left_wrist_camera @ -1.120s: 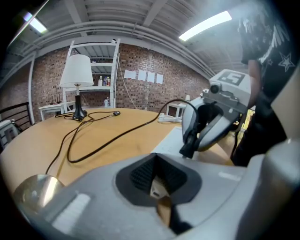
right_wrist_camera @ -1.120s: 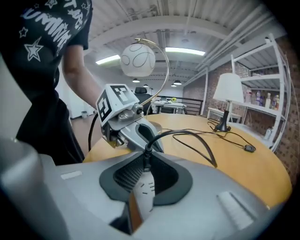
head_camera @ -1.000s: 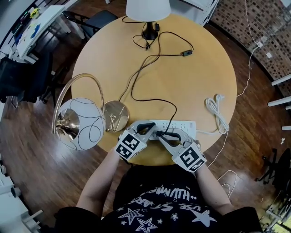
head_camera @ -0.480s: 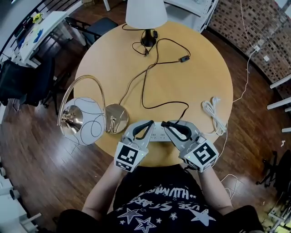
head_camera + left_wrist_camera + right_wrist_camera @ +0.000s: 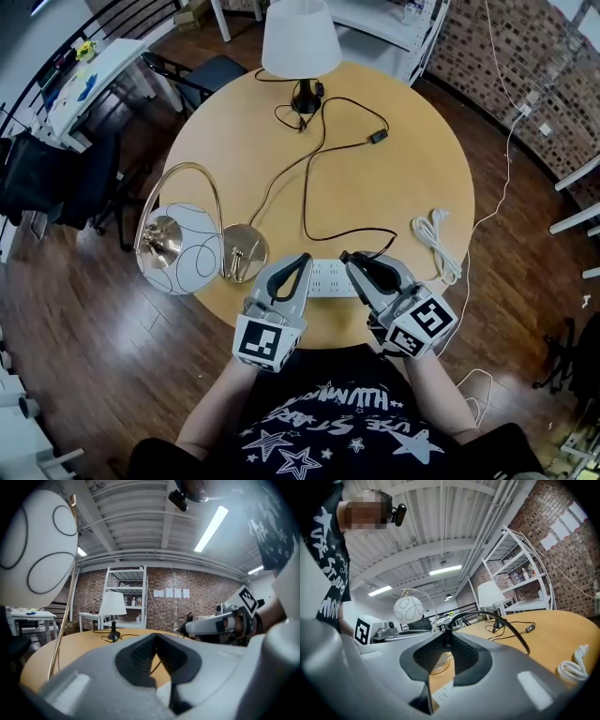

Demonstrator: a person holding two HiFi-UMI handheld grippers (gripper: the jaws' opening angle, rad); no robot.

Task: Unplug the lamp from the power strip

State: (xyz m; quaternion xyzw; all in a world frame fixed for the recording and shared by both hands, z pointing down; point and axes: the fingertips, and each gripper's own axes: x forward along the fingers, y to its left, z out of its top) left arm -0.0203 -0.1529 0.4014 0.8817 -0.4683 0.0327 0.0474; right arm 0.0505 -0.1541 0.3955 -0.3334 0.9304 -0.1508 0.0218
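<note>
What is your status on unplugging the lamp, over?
Left claw shut, empty. Right claw shut on black lamp plug, held above white rectangular power strip. Nothing blocking.

In the head view, the fingers of the right gripper (image 5: 349, 257) are masking the plug. In the right gripper view, the pads are covering all but the upper part of the plug (image 5: 446, 638), so its prongs are not showing. Both grippers are hiding the ends of the power strip (image 5: 330, 277) beneath the fingers, and its sockets are appearing too small to count. Far beyond the fingertips, the top edge is cutting off the lampshade (image 5: 300, 42). To the left of the fingers of the left gripper (image 5: 156, 639), the globe lamp (image 5: 33, 550) is running out of frame.
</note>
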